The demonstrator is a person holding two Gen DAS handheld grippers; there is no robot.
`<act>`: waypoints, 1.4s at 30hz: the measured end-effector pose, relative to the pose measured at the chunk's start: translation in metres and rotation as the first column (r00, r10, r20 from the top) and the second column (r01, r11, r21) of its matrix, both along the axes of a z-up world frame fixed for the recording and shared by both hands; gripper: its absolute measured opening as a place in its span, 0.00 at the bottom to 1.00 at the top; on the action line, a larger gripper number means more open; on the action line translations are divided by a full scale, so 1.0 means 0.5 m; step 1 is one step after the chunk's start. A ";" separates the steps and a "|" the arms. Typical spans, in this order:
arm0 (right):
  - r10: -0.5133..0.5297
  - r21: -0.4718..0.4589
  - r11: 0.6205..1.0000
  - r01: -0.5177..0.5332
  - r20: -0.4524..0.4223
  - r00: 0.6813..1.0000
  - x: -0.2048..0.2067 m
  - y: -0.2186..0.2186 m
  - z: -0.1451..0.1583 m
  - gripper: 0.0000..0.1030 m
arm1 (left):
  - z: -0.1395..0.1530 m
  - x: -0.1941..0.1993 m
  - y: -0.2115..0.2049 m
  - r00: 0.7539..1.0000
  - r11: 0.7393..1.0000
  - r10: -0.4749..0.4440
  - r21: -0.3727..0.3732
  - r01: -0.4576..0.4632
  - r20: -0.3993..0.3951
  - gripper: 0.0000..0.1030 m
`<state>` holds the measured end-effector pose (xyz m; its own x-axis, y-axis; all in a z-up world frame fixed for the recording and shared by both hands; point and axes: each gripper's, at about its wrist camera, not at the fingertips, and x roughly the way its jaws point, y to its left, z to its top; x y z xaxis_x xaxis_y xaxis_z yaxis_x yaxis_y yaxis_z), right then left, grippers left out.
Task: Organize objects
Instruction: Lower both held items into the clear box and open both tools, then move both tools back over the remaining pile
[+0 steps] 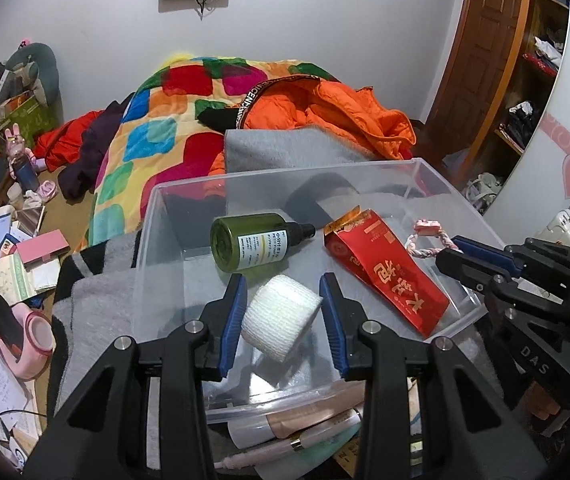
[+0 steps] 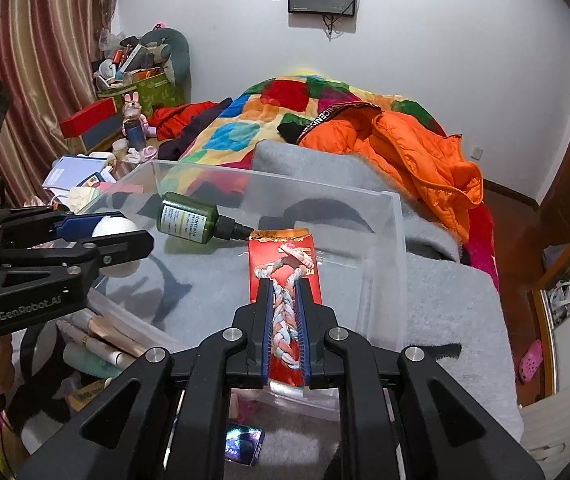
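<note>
Braided rope toy (image 2: pixel 283 312) clamped between right gripper (image 2: pixel 283 292) pads, long axis along the fingers, pointing away over red packet (image 2: pixel 285 252) in clear bin (image 2: pixel 385 240). White gauze roll (image 1: pixel 281 316) pinched sideways in left gripper (image 1: pixel 283 288), above bin floor. Green spray bottle (image 1: pixel 245 242) lying flat, nozzle toward packet.

one clear bin (image 1: pixel 425 168), one green bottle (image 1: pixel 245 242), one red packet (image 1: pixel 389 276), one gauze roll (image 1: pixel 281 316), one braided rope (image 2: pixel 285 304)

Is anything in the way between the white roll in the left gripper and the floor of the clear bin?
Nothing visible. The white roll sits between the left gripper's pads over bare floor of the clear bin. The green bottle lies farther back and the red packet off to the right.
</note>
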<state>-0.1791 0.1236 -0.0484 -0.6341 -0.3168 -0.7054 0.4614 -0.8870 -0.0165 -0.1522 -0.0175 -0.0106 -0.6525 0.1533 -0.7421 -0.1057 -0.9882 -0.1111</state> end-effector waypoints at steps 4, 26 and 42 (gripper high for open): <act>0.002 -0.009 1.000 -0.002 0.001 1.000 0.004 0.004 0.001 0.28 | 0.000 0.005 0.000 1.000 1.000 -0.008 0.000 0.008 0.002 0.47; 0.008 -0.054 0.998 -0.011 -0.066 0.998 0.106 0.058 0.051 0.57 | 0.058 0.158 -0.004 0.992 0.999 0.012 -0.035 -0.017 -0.122 0.84; 0.047 -0.047 0.998 -0.044 0.063 0.997 0.172 0.073 -0.018 0.57 | -0.029 0.259 0.050 0.999 1.000 -0.027 -0.004 0.027 -0.023 0.93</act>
